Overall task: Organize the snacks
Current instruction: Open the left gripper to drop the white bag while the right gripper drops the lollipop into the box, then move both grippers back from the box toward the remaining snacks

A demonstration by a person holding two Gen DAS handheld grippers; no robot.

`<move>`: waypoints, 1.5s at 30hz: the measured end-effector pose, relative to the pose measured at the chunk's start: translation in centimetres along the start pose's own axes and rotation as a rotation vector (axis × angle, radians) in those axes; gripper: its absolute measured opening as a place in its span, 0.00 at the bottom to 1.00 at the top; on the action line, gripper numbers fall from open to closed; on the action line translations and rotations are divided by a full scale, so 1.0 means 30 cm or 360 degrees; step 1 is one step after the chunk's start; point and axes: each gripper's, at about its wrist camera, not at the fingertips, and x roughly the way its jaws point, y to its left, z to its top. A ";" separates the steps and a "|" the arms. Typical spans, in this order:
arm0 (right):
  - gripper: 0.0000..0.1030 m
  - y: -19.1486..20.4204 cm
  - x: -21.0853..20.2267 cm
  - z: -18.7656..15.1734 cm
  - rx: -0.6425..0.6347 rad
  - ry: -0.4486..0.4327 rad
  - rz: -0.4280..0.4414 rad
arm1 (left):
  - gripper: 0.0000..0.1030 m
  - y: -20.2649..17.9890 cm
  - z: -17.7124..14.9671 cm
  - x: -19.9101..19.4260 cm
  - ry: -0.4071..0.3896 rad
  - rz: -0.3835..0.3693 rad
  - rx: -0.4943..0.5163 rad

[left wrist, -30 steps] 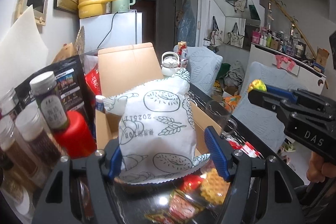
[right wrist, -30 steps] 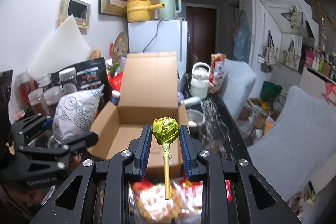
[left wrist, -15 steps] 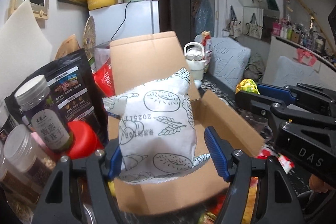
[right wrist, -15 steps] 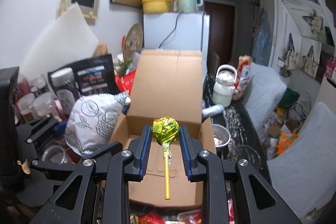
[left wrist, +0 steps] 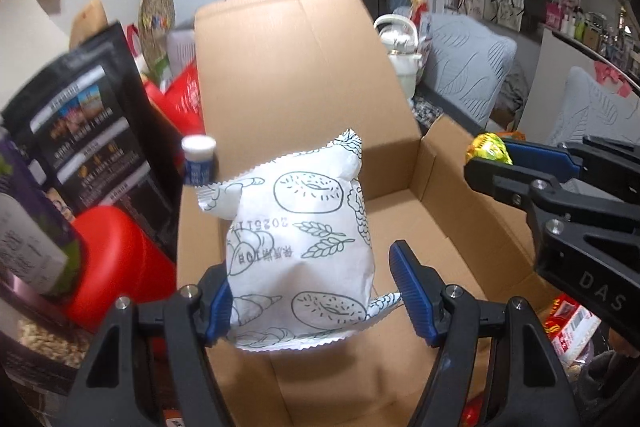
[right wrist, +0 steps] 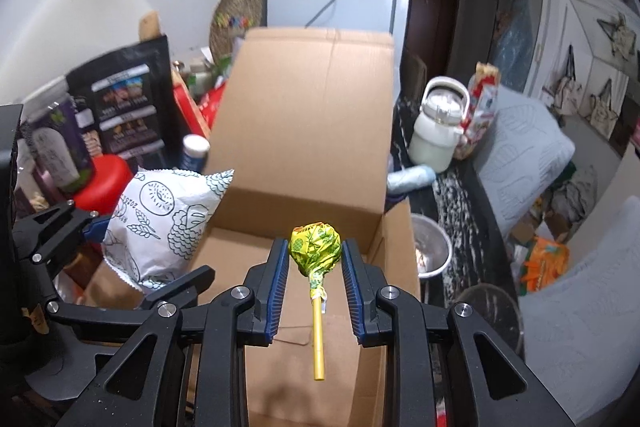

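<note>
An open cardboard box [left wrist: 460, 239] [right wrist: 308, 163] stands in front of me with its back flap up and its floor bare. My left gripper [left wrist: 310, 283] is shut on a white bread bag [left wrist: 304, 243] with doodle prints and holds it over the box's left side; the bag also shows in the right wrist view [right wrist: 160, 223]. My right gripper [right wrist: 315, 259] is shut on a lollipop [right wrist: 316, 247] with a yellow-green wrapper and a yellow stick, above the box's front edge. The lollipop also shows in the left wrist view [left wrist: 488, 149].
A red container [left wrist: 120, 255], a black snack pouch [left wrist: 84, 143], jars and a small white-capped bottle [left wrist: 198, 163] crowd the box's left. A white kettle [right wrist: 438, 131], a steel bowl [right wrist: 432, 247] and a blue roll [right wrist: 410, 179] are on its right. Red snack packets [left wrist: 568, 323] lie at the front.
Both grippers have moved forward toward the box, carrying the bread bag and the lollipop. The box now fills the view beneath them.
</note>
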 end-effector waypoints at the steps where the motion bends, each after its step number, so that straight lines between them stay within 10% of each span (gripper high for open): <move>1: 0.26 -0.005 0.010 -0.002 0.0008 0.0011 0.0007 | 0.68 0.003 -0.003 0.013 0.0019 0.0008 -0.0003; 10: 0.27 -0.025 0.070 -0.035 0.0070 0.0097 0.0023 | 0.68 -0.001 -0.007 0.085 0.0150 0.0030 -0.0013; 14: 0.61 -0.025 0.071 -0.041 0.0078 0.0108 -0.0006 | 0.70 -0.004 -0.015 0.130 0.0257 0.0046 -0.0034; 18: 0.61 -0.027 0.060 -0.049 0.0083 0.0119 -0.0020 | 0.72 -0.002 -0.037 0.144 0.0317 0.0039 -0.0041; 45: 0.61 -0.007 -0.350 -0.018 0.0088 -0.0142 -0.0166 | 0.72 -0.055 0.033 -0.317 -0.0052 0.0051 0.0027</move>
